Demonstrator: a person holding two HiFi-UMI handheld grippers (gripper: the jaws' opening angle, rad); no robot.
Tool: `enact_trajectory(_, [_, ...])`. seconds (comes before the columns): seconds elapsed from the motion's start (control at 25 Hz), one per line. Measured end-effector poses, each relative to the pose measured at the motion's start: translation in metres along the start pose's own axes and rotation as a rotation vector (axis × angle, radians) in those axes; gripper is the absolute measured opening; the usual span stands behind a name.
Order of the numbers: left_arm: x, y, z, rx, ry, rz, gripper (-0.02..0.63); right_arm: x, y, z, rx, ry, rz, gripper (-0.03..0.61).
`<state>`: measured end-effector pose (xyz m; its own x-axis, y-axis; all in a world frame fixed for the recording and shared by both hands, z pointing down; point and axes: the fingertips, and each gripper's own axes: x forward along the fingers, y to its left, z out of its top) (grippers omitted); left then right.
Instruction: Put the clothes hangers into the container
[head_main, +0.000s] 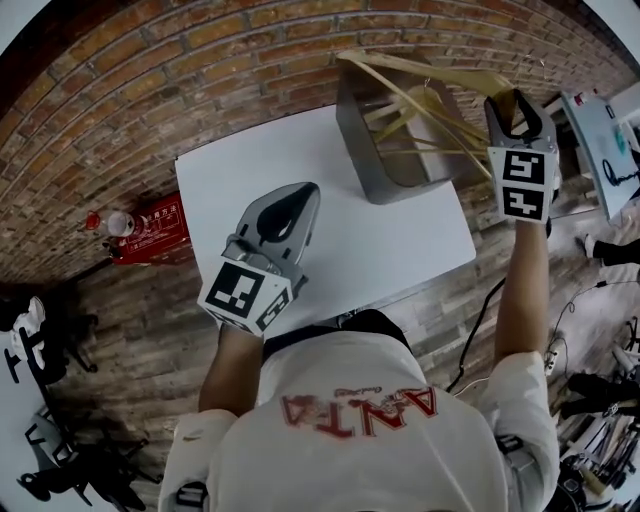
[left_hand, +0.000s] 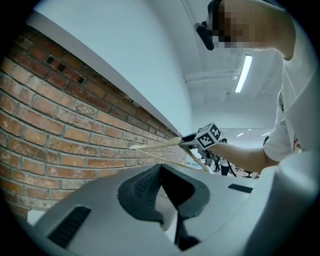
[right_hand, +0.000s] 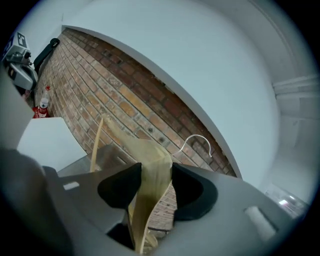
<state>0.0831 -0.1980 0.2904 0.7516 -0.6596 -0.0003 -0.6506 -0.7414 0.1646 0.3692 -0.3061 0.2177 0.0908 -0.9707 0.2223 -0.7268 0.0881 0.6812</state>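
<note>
A grey metal container (head_main: 358, 130) stands at the far right corner of the white table (head_main: 300, 170), with several wooden hangers leaning inside it. My right gripper (head_main: 513, 105) is above the container's right side, shut on one more wooden hanger (head_main: 430, 75) that lies across the container's top. In the right gripper view the hanger's flat arm (right_hand: 150, 160) is pinched between the pads and its wire hook (right_hand: 197, 140) sticks up beyond. My left gripper (head_main: 303, 192) hovers over the table's middle, its tips together with nothing between them (left_hand: 161, 167).
A brick wall (head_main: 150, 70) runs behind the table. A red fire-extinguisher box (head_main: 150, 230) and a bottle sit on the wooden floor to the left. Black equipment lies at the lower left, and cables and a second table (head_main: 605, 140) are at the right.
</note>
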Motion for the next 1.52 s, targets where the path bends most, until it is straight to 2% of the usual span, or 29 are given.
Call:
enact_trajectory(0.32, [0.019,-0.001,-0.013,-0.017,-0.007,0.043,0.009,0.055,-0.012,-0.046,-0.102,0.121,0.049,0.189])
enact_trajectory(0.52, [0.021,0.005,-0.020,-0.021,-0.001,0.077,0.009,0.084,-0.001,-0.078,-0.199,0.209,0.099,0.189])
enact_trajectory(0.92, [0.026,0.016,-0.028,-0.039,0.017,0.128,0.009,0.133,0.072,-0.108,-0.361,0.304,0.307,0.189])
enact_trajectory(1.2, [0.024,0.029,-0.038,-0.053,0.027,0.167,0.009,0.145,0.113,-0.118,-0.441,0.329,0.407,0.187])
enact_trajectory(1.52, [0.028,0.031,-0.042,-0.048,0.026,0.176,0.009,0.157,0.154,-0.125,-0.510,0.333,0.509,0.188])
